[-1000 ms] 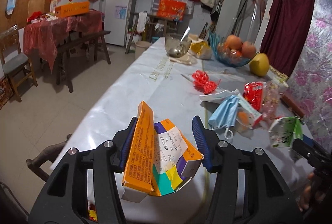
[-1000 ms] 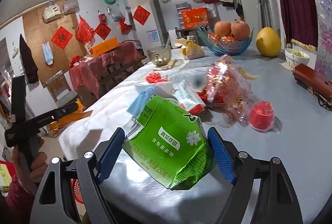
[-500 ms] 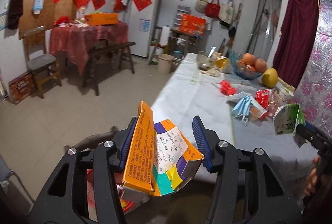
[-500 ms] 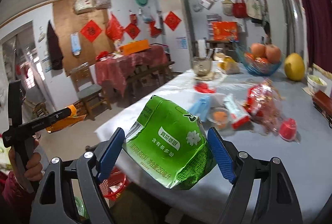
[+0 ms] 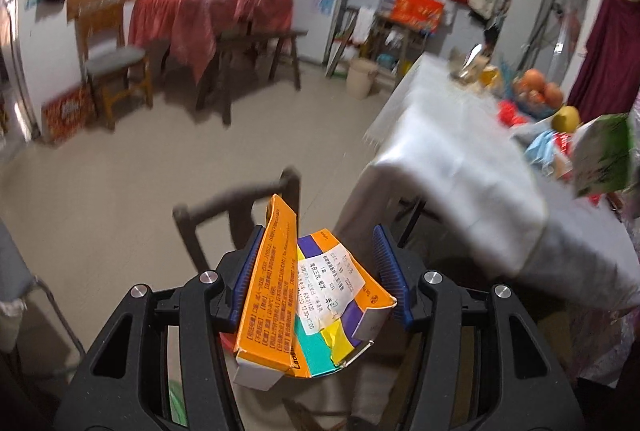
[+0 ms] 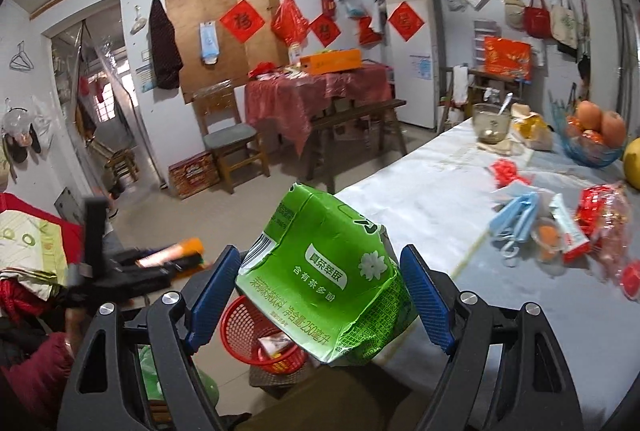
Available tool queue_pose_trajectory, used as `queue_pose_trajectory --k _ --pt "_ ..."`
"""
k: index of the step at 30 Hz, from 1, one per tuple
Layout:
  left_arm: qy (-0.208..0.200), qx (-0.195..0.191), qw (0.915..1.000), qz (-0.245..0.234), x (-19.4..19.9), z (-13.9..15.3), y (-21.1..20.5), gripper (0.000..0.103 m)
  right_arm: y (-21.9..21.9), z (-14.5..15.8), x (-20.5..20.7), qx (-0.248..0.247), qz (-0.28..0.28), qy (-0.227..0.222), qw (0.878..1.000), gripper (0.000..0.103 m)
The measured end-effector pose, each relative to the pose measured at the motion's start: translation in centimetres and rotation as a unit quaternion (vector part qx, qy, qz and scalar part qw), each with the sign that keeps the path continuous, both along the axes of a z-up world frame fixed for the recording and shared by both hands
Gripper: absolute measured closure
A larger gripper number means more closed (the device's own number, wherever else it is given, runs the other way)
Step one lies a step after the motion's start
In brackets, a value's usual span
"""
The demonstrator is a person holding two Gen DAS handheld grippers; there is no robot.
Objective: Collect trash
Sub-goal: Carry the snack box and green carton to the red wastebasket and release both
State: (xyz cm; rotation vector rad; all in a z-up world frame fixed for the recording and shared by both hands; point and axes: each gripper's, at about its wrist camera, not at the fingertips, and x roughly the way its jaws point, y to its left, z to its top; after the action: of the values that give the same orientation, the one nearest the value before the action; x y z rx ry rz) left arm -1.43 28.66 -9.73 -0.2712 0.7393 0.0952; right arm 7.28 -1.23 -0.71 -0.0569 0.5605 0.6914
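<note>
Your orange box (image 5: 276, 295) is no longer over the table (image 5: 460, 167): a second ago the white cloth lay beneath it, and now the view past it shows floor, a dark chair back (image 5: 240, 199) and, just under the box, a sliver of red rim. You have swung it off the table toward the bin, so this piece is nearly at the drop. The box sits crumpled between the jaws of the left gripper (image 5: 320, 283), its flattened orange face against the left pad and its torn corner reaching the right pad. Those jaws are opening at this moment, at a middling width, with the box between them and not fallen.

The green carton (image 6: 332, 279) has made the same trip. Earlier it hung over the cloth with the wrappers behind it; now it hangs past the table's edge, above and just right of the red basket (image 6: 240, 323), which already has some scraps in it. The right gripper (image 6: 320, 291) holds it with jaws spread wide, each pad against a dented side, carton tilted.

Judging from this, both pieces are ready to drop. The mask (image 6: 516, 215), wrappers and red bits on the table remain to be collected.
</note>
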Motion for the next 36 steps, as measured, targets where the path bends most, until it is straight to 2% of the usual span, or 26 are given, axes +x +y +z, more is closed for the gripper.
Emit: queue_pose_trajectory --k 5,7,9,12,17,20,22,25,27,29,31,36 --pt "0.065 -0.022 0.9976 0.014 1.9 -5.4 2.2 0.044 2.6 -0.8 -0.1 -0.014 0.019 0.011 1.0 0.022" --pt "0.084 -0.042 0.9954 0.021 2.6 -7.3 3.0 0.038 3.4 -1.1 0.1 -0.021 0.023 0.015 0.999 0.022" --pt "0.088 -0.06 0.994 0.024 2.6 -7.9 3.7 0.032 4.2 -1.4 0.1 -0.029 0.026 0.021 0.999 0.022" --pt "0.072 -0.059 0.9952 0.032 2.2 -7.1 4.6 0.018 5.0 -1.9 0.2 -0.034 0.03 0.028 0.999 0.022" --pt "0.055 -0.02 0.9958 0.07 1.5 -5.5 6.3 0.016 7.6 -3.7 0.6 -0.051 0.054 0.05 0.996 0.022" --pt "0.052 0.022 0.9918 0.115 0.7 -4.3 8.1 0.011 10.3 -5.1 0.4 -0.063 0.082 0.07 0.992 0.022" --pt "0.047 0.036 0.9886 0.139 0.0 -3.6 9.4 0.01 12.7 -5.9 0.4 -0.073 0.105 0.08 0.989 0.022" --pt "0.049 0.035 0.9837 0.17 -0.9 -3.0 11.4 0.008 16.4 -7.0 0.8 -0.085 0.134 0.091 0.983 0.021" --pt "0.048 0.025 0.981 0.186 -1.6 -2.7 12.7 0.008 18.7 -7.8 1.5 -0.1 0.143 0.095 0.98 0.016" --pt "0.043 0.012 0.9799 0.194 -2.2 -2.5 13.5 0.008 20.0 -8.4 2.0 -0.12 0.124 0.084 0.981 0.014" --pt "0.038 0.003 0.9797 0.197 -2.7 -2.2 14.0 0.008 19.9 -8.6 2.0 -0.12 0.111 0.084 0.983 0.014" --pt "0.036 0.01 0.9806 0.192 -2.7 -1.7 13.5 0.008 15.9 -7.8 1.5 -0.084 0.09 0.093 0.988 0.01"
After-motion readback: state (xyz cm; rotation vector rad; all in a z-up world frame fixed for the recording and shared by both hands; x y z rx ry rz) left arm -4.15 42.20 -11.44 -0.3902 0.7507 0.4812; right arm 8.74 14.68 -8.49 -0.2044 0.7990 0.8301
